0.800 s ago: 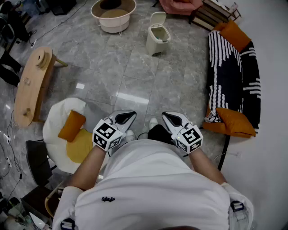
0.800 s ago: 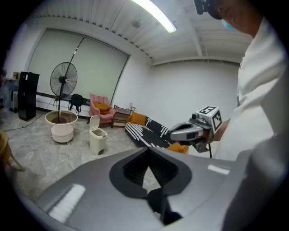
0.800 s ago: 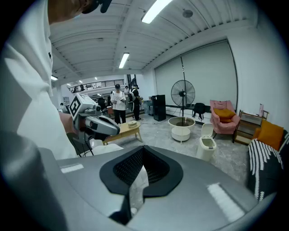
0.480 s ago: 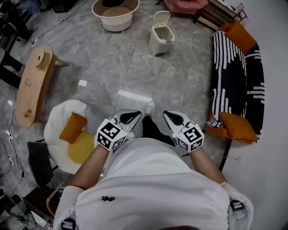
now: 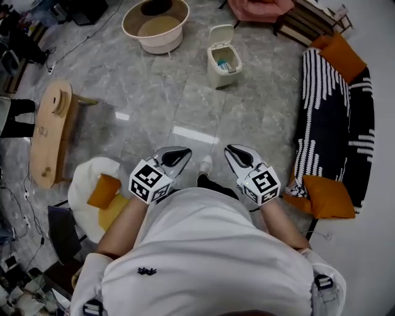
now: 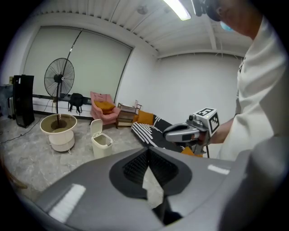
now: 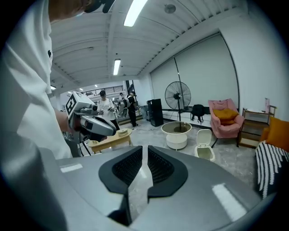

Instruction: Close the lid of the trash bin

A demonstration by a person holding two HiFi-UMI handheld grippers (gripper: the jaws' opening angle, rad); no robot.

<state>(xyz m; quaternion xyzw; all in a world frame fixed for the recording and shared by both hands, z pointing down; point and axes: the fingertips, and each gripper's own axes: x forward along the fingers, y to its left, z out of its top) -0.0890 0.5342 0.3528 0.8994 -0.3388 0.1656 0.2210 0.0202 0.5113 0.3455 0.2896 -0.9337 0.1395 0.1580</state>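
the trash bin (image 5: 223,65) sits out on the grey tiled floor (image 5: 185,99) with its lid (image 5: 219,34) flipped up on the far side, so it's wide open and you can see something lying inside. the person stands well back from the bin, both grippers tucked in close to their white shirt, nowhere near touching it.

the left gripper (image 5: 179,153) is on the near side of the bin, tips pressed together, nothing in them. the right gripper (image 5: 234,152) is right beside it, also well short of the bin, jaws pulled in to a thin sliver with nothing between. both point out towards the bin and a bit downwards.

around the bin: a round cream tub (image 5: 155,18) just off to its left, a pink armchair (image 5: 253,7) behind it, a black-and-white striped sofa (image 5: 333,123) with orange cushions off to its right, and a wooden bench (image 5: 49,133) well away to its left.
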